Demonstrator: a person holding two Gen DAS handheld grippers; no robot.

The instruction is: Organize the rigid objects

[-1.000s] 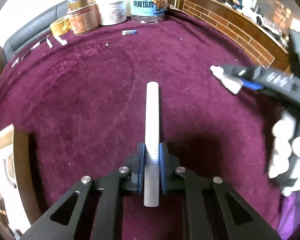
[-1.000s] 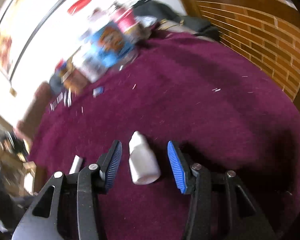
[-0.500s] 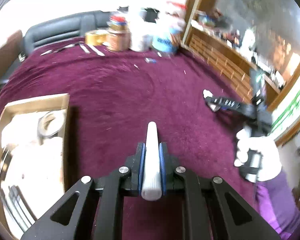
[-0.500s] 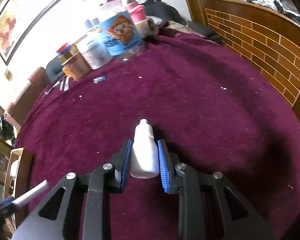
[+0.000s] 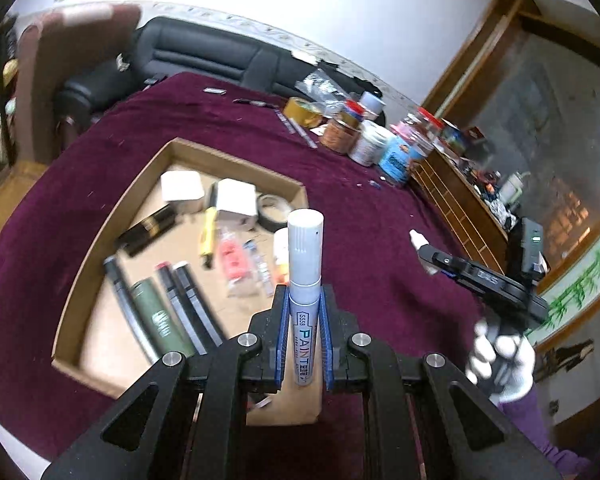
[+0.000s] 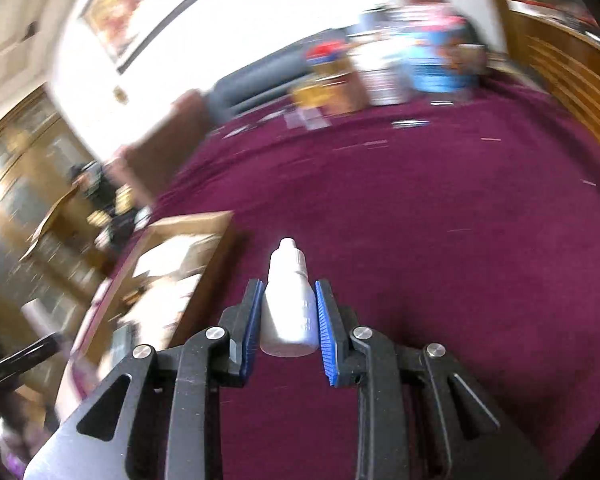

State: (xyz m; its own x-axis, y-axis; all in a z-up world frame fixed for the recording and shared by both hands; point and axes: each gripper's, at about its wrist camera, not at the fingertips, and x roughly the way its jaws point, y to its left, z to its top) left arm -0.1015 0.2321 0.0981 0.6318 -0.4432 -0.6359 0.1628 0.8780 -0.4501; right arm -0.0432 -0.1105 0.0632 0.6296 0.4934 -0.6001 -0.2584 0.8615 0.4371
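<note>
The left gripper (image 5: 303,312) is clamped on a grey paint marker (image 5: 305,280), blue pads tight on both sides of the barrel, cap end pointing forward past the fingertips. The marker hangs over the near right corner of the cardboard box (image 5: 100,236), the landmark here. That box sits on the purple tablecloth (image 5: 360,168) and already holds plenty: two white cartons at its far end, a tape roll (image 5: 274,211) by its far right wall, a yellow pen mid-box, a green cylinder (image 5: 156,316) and several dark pens along its near left side.

Over to the right of the box — the right gripper (image 6: 287,312) has a small white dropper bottle (image 6: 288,304) pinched between its blue pads, nozzle forward, base towards the camera. Its jaws have just been closing, and the bottle sits between them, pressed on both sides. It is up off the cloth, just right of the box's right wall. From the left wrist view the bottle's tip pokes out of the black fingers, a white-gloved hand (image 5: 504,360) on the handle, well right of the box.

Beyond the box's far right corner stands a cluster of jars and tubs (image 5: 380,140) — the right wrist view is heavily smeared, so labels there are probably not readable.
</note>
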